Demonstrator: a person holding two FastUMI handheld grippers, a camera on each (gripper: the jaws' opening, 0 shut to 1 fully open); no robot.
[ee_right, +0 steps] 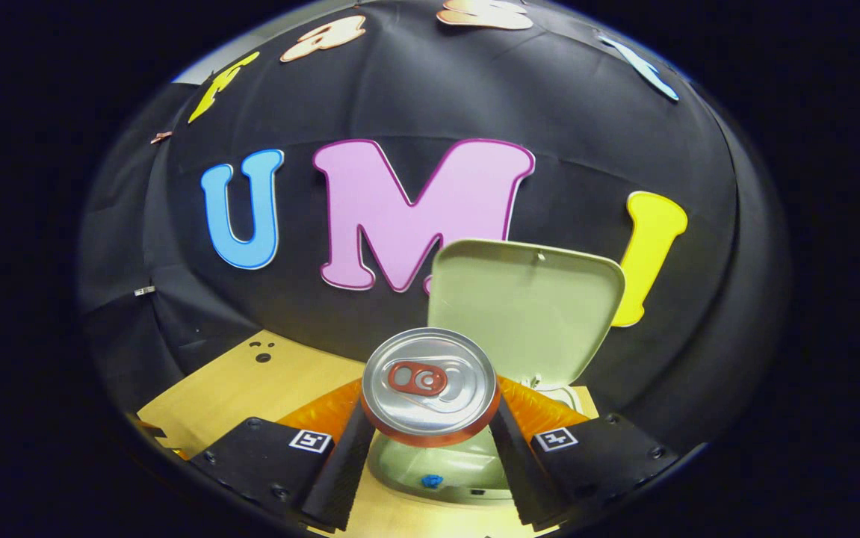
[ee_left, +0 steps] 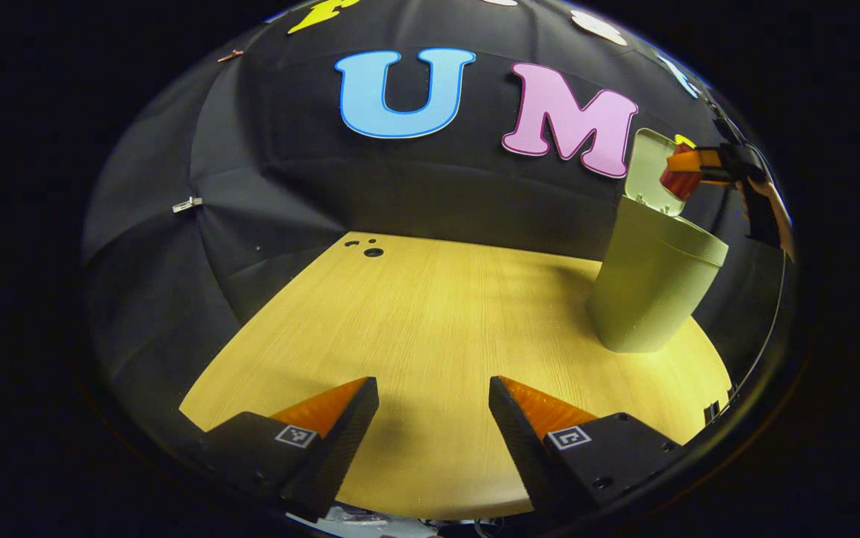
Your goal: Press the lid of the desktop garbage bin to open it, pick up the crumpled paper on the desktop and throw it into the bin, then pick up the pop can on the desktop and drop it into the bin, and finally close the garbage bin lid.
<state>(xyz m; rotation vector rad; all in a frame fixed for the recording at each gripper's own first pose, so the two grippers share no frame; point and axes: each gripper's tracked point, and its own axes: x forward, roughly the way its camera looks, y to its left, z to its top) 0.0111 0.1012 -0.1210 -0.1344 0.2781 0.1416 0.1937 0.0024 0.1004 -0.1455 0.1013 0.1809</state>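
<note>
A pale green bin (ee_left: 654, 291) stands on the right of the wooden table (ee_left: 430, 314) with its lid (ee_left: 650, 168) raised upright. My right gripper (ee_right: 430, 409) is shut on a pop can (ee_right: 430, 385), whose silver top and pull tab face the camera. The can hangs directly above the bin's open mouth (ee_right: 437, 463), in front of the raised lid (ee_right: 523, 314). In the left gripper view, the right gripper (ee_left: 691, 170) holds the red can (ee_left: 678, 181) over the bin's rim. My left gripper (ee_left: 433, 382) stands open and holds nothing, low over the near part of the table.
A small blue thing (ee_right: 432, 480) lies inside the bin. Small round holes (ee_left: 372, 252) mark the table's far left corner. The black cloth wall runs close behind the table and the bin. The table's edge curves round just right of the bin.
</note>
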